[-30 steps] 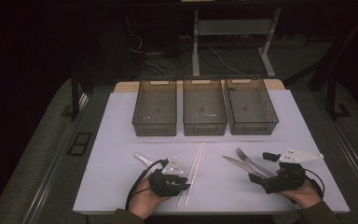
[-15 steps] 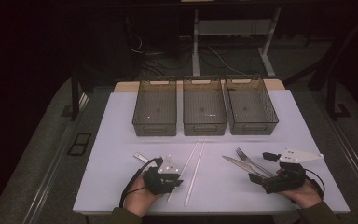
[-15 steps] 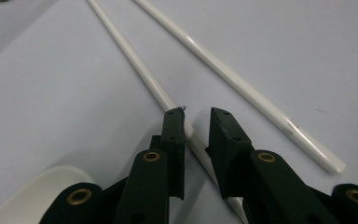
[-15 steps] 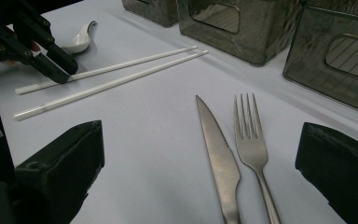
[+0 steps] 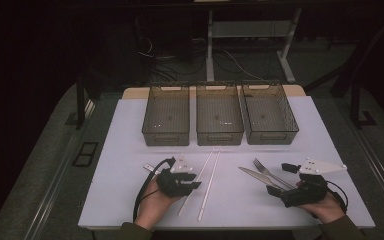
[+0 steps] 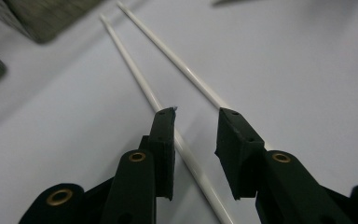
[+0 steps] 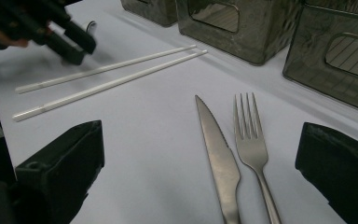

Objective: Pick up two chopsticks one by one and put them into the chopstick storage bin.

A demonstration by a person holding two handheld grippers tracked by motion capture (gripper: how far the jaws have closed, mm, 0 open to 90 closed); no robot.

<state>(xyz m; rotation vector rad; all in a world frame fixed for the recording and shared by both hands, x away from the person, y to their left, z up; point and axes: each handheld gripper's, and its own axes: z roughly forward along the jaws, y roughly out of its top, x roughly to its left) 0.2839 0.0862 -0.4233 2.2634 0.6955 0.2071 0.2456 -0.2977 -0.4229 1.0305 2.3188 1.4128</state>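
Dim room; bright table [image 5: 130,200]; blurred close foregrounds

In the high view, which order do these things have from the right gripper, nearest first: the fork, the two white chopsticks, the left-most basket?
1. Fork: just left of the right gripper, beside the knife.
2. White chopsticks: mid-table, farther left, next to the left gripper.
3. Left-most basket: at the table's far side, diagonally across.

My table [image 5: 130,125]: white top, lit from above, tan board edge showing at far side. Room around me dark. Grey carpet floor [image 5: 40,185] at both sides. Black floor plate [image 5: 85,154] to my left. Beyond table, white desk frame [image 5: 285,50] on floor, cables [image 5: 180,57] tangled beside it.
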